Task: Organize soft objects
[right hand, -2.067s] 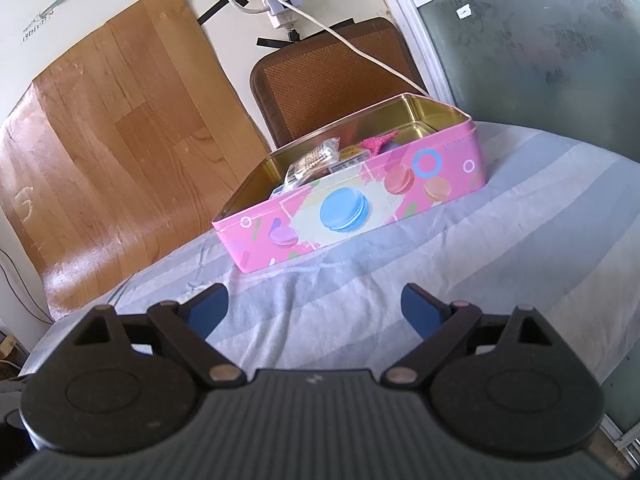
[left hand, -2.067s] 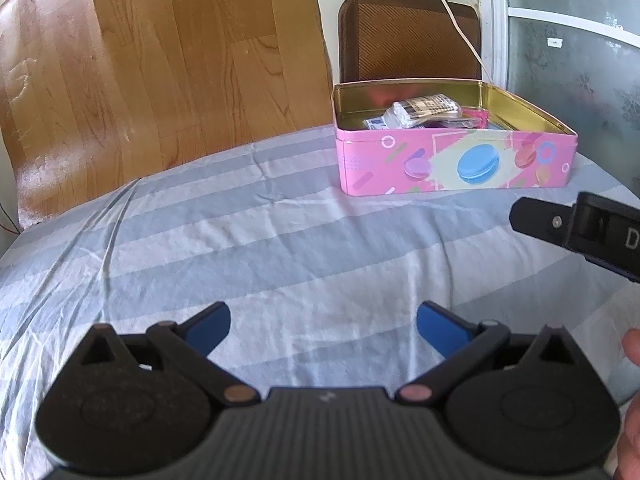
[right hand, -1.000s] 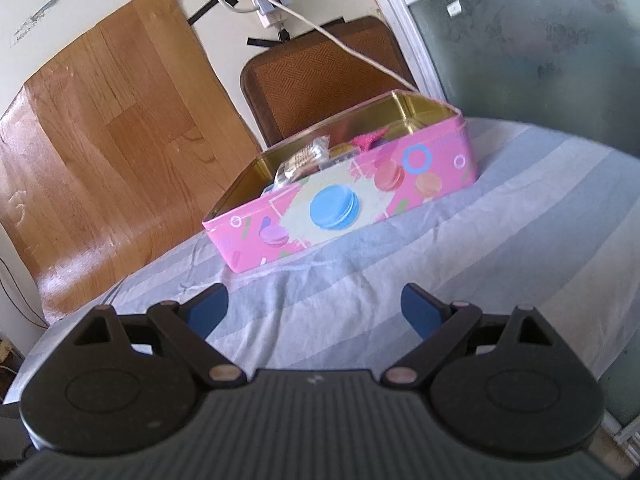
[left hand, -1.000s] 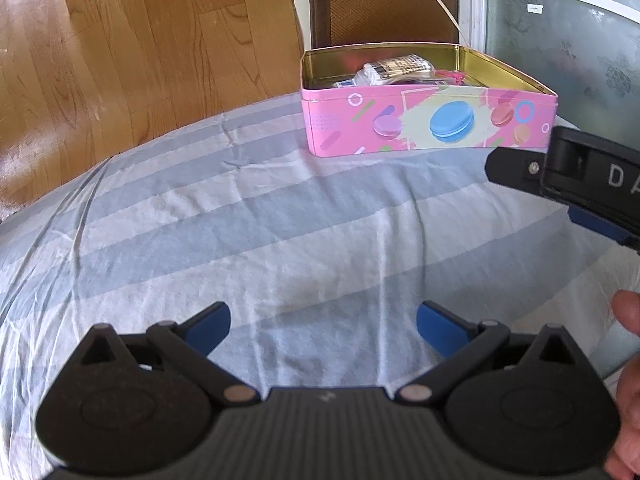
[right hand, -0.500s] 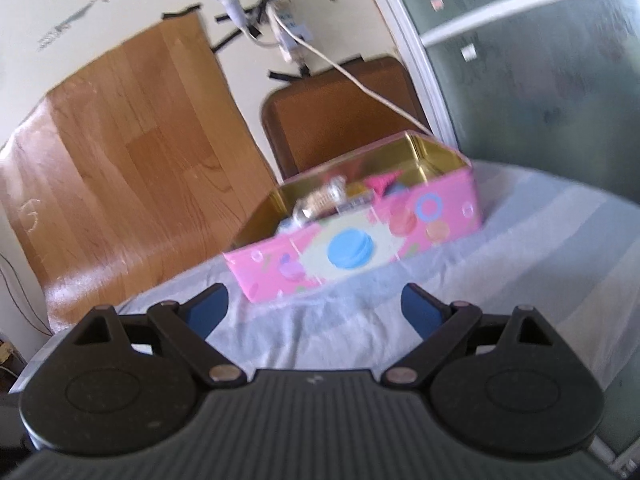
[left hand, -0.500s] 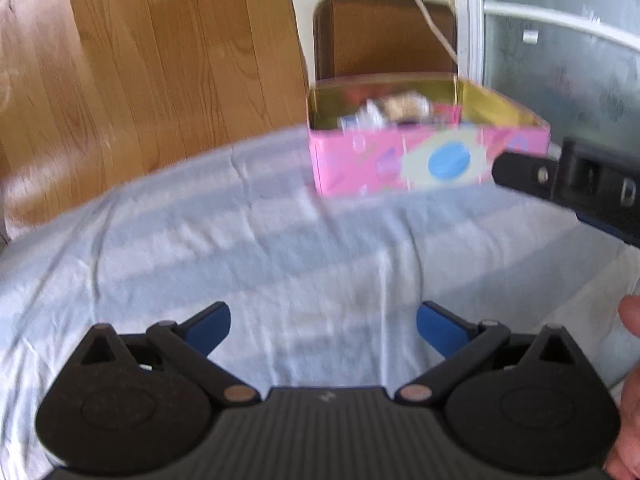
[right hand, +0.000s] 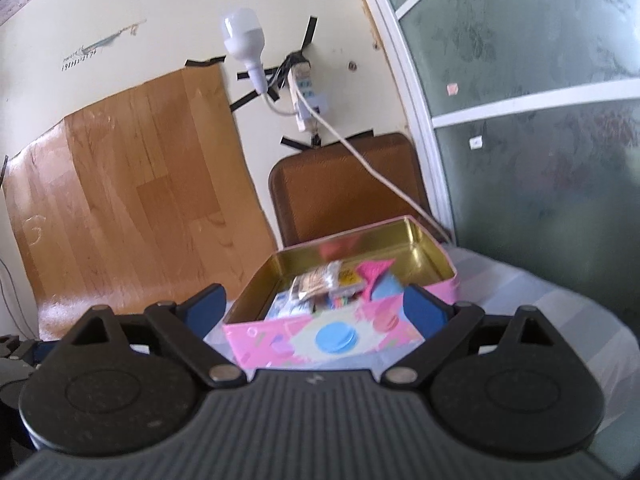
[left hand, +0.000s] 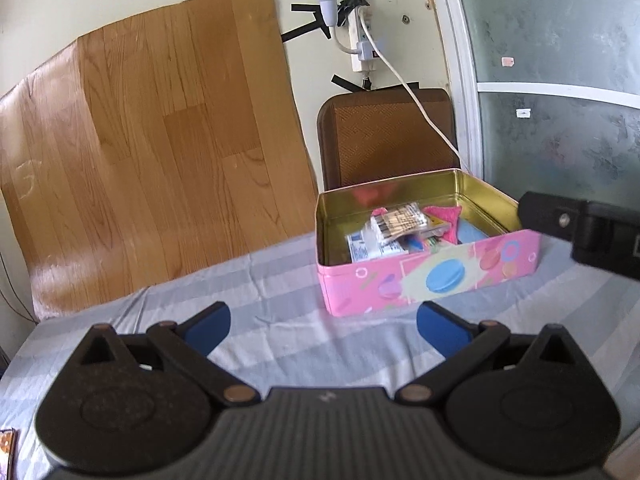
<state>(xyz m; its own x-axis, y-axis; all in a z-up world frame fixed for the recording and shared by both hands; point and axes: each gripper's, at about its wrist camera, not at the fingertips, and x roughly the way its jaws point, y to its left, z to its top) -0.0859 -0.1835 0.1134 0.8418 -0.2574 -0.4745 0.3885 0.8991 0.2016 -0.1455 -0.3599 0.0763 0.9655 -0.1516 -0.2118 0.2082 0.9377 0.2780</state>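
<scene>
A pink tin box [left hand: 440, 276] with a macaron print and gold inside stands open on the striped bedsheet [left hand: 280, 280]. Inside lie a clear packet [left hand: 400, 222], a pink cloth [left hand: 444, 216], a light blue item and small wrappers. It also shows in the right wrist view [right hand: 332, 336], close below the fingers. My left gripper [left hand: 323, 327] is open and empty, above the sheet in front of the box. My right gripper [right hand: 314, 308] is open and empty, raised just in front of the box; its body shows in the left wrist view [left hand: 588, 232].
A brown chair back [left hand: 384, 136] stands behind the box. A wood-pattern sheet [left hand: 152, 160] leans on the wall at left. A bulb, power strip and white cable [left hand: 400, 76] hang on the wall. A frosted glass door [left hand: 560, 80] is at right.
Both grippers have risen and tilted up, so the box's contents and the wall now show. The right gripper has moved closer to the box. Both stay open and empty.
</scene>
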